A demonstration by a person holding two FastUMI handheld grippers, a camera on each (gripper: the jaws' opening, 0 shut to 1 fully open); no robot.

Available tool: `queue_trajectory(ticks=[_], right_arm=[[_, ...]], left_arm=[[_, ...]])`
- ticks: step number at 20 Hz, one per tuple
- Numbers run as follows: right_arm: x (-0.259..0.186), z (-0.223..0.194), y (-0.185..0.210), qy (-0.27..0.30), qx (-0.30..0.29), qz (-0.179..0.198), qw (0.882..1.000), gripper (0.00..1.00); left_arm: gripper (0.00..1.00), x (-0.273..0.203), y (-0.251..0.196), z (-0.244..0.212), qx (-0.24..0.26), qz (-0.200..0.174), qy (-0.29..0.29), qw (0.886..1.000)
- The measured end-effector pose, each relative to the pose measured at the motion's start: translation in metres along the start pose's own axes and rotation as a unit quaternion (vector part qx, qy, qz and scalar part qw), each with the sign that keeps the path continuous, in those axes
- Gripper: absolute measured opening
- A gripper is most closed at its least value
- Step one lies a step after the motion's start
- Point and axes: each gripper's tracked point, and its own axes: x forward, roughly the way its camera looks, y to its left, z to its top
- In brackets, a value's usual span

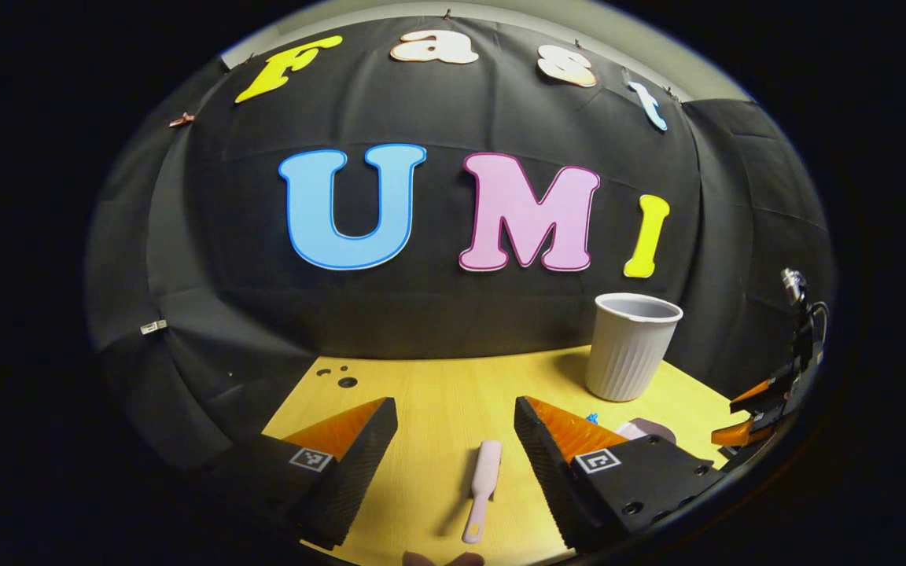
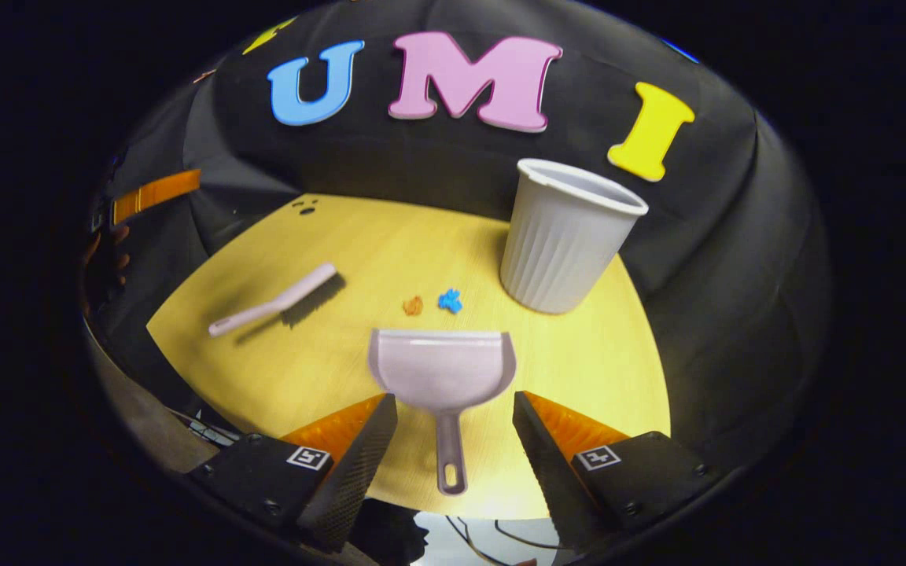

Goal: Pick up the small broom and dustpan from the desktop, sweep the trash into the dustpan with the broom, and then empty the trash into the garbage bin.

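In the left gripper view the left claw point(image 1: 455, 440) hung wide open above the yellow table point(image 1: 437, 385), gripping nothing. The pink broom point(image 1: 482, 487) lay flat on the table in the gap between its fingers, nearer the right one and touching neither, with its bristle end toward 12 o'clock and its handle toward 6. The grey bin point(image 1: 631, 346) stood upright at about 2 o'clock, near the back edge of the table. Just behind the right finger, at 3 o'clock, a part of the pale dustpan point(image 1: 646, 429) showed, and a blue scrap point(image 1: 592, 417) lay beside it. At the far 3 o'clock edge the right claw point(image 1: 752, 417) showed from the side; how wide it stood could not be told from there. In the right gripper view the right claw point(image 2: 453, 440) was likewise spread wide and held nothing. The dustpan point(image 2: 441, 369) lay flat on the table point(image 2: 602, 369) ahead of it, its open mouth toward 12 o'clock and its looped handle running back toward 6 o'clock between the fingers, clear of both. Just beyond the mouth lay two bits of trash side by side, an orange scrap point(image 2: 413, 306) and the blue scrap point(image 2: 450, 300), apart from the pan. The bin point(image 2: 567, 236) stood at 1 o'clock, close to the scraps. The broom point(image 2: 276, 300) lay at 10 o'clock, well apart from the dustpan, slanted with its bristles up and to the right. At the 9 o'clock edge a hand point(image 2: 103, 259) showed dimly.
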Motion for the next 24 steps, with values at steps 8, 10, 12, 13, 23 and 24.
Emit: queue_trajectory(ticks=[8,10,12,13,23,24], right_arm=[[0.076,-0.065,0.001,0.144,0.024,0.019,0.989,0.96],[0.095,-0.073,0.003,0.168,0.034,0.022,0.985,0.94],[0.108,-0.080,0.004,0.192,0.038,0.025,0.980,0.92],[0.113,-0.083,0.004,0.204,0.038,0.028,0.978,0.92],[0.134,-0.087,0.003,0.268,0.021,0.030,0.963,0.58],[0.137,-0.086,0.003,0.269,0.025,0.029,0.962,0.56]], left_arm=[[0.96,-0.004,0.012,-0.027,-0.008,0.016,0.017,1.000],[0.96,-0.003,0.010,-0.029,0.003,0.017,0.016,1.000],[0.96,-0.004,0.006,-0.033,0.009,0.017,0.020,1.000],[0.96,-0.003,0.004,-0.034,0.010,0.017,0.022,1.000],[0.96,0.006,-0.001,-0.052,0.009,0.033,0.049,0.998],[0.96,0.007,-0.001,-0.055,0.009,0.035,0.057,0.998]])
